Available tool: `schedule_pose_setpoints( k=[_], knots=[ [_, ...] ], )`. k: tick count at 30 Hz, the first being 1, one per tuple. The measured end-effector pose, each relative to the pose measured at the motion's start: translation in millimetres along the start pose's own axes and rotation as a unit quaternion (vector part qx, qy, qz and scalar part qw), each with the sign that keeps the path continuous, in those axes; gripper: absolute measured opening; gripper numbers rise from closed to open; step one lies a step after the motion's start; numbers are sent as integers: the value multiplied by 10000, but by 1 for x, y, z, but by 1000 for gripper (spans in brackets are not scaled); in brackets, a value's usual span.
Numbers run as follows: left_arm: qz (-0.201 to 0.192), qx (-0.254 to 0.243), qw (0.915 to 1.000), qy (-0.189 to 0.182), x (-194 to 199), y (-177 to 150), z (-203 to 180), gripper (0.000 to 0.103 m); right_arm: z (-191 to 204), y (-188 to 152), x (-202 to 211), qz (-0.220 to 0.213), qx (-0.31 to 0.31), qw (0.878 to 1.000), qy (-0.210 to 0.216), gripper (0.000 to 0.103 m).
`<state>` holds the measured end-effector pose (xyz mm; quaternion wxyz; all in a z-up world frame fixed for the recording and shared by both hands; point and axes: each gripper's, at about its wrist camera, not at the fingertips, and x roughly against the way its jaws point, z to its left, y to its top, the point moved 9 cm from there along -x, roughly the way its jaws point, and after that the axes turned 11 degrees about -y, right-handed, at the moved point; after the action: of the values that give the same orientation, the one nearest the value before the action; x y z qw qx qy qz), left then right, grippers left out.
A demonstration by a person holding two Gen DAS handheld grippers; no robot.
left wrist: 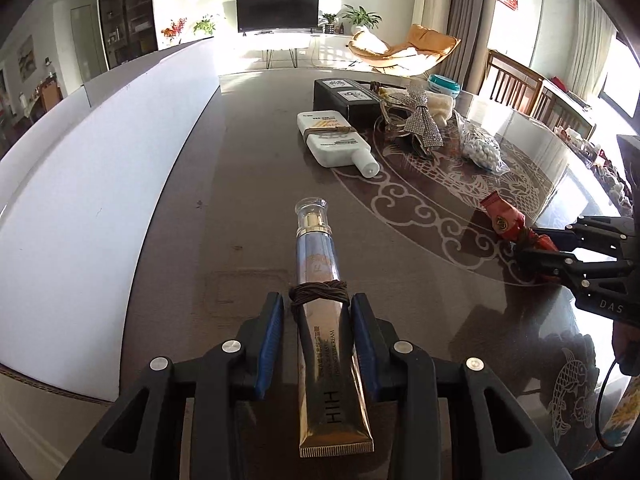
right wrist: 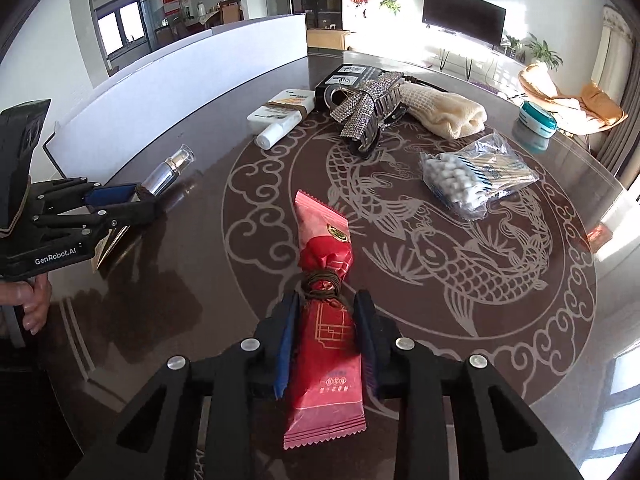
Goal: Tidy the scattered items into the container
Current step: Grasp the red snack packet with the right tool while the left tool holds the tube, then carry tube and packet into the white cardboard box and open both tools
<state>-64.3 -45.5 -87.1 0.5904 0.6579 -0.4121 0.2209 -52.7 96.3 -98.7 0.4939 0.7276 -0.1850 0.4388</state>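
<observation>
Both tools straddle tied items on the bench.
Left tool [left wrist: 318, 308] stands slightly parted around the gold tube [left wrist: 324, 320], pads not quite pressing. Right tool [right wrist: 326, 310] pinches the red packet [right wrist: 326, 336], which juts ahead of its fingers.

Left gripper [left wrist: 318, 312]: black frame, blue pads, silver-and-gold tube [left wrist: 324, 304] between them with clear cap and brown cord wrap. Right gripper [right wrist: 326, 312]: same black and blue, around a red packet [right wrist: 324, 360] with gold print and brown cord. Table [right wrist: 200, 280] under both is dark brown with pale fish-and-cloud pattern. Ahead of the claws: white bottle [right wrist: 280, 116], black box [left wrist: 340, 96], glittery silver bow clip [right wrist: 368, 100], cream cloth [right wrist: 444, 114], teal-lidded jar [right wrist: 538, 118].
</observation>
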Motion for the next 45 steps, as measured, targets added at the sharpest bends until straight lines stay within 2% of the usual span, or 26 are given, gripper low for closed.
schedule_pose_setpoints(
  k=[1,3,5,7,9,10,11,13,16,18,21,24,27,31,34,39,42,45],
  knots=[
    [75,28,10000,-10,0,-1,1,60,-3,2,-3,118,11,9999,8,31],
    [214,38,9998,-8,-2,-2,2,70,1,5,-6,367,89,9993,77,33],
    [346,-74,9994,55,-3,-4,1,70,5,9,-9,594,251,9978,174,40],
    [456,-261,9985,119,-6,-5,-3,70,10,11,-10,740,506,9958,206,40],
    [458,-394,9982,19,-5,-3,-9,50,12,10,-10,849,678,9940,140,38],
    [479,-442,9979,-41,-5,-2,-12,27,12,9,-10,896,709,9934,120,25],
    [515,-419,9977,-130,-5,-1,-14,26,12,9,-8,956,701,9928,147,21],
    [470,-294,9981,-264,-2,0,-16,26,11,10,0,935,595,9936,235,21],
    [288,-112,9987,-411,8,2,-17,26,6,17,21,675,443,9965,231,21],
    [203,9,9987,-476,15,4,-17,26,3,17,26,688,310,9967,295,21],
    [-30,90,9985,-532,37,13,-16,26,3,18,27,753,230,9964,313,21],
    [-304,208,9975,-605,67,28,-6,26,11,38,35,625,150,9970,428,21],
    [-612,311,9964,-497,104,45,21,26,33,76,46,407,161,9970,633,21],
    [-895,609,9941,-114,147,65,86,26,84,139,64,61,313,9940,1050,21],
    [-984,854,9909,329,169,75,145,26,136,191,76,-205,471,9882,1443,21],
    [-919,1316,9839,784,180,88,230,26,233,264,88,-591,810,9734,2059,21],
    [-776,1513,9814,895,172,95,261,26,277,291,72,-601,1045,9709,2071,21],
    [-605,1605,9807,933,156,101,278,26,303,305,39,-469,1226,9750,1795,21]
  ],
)
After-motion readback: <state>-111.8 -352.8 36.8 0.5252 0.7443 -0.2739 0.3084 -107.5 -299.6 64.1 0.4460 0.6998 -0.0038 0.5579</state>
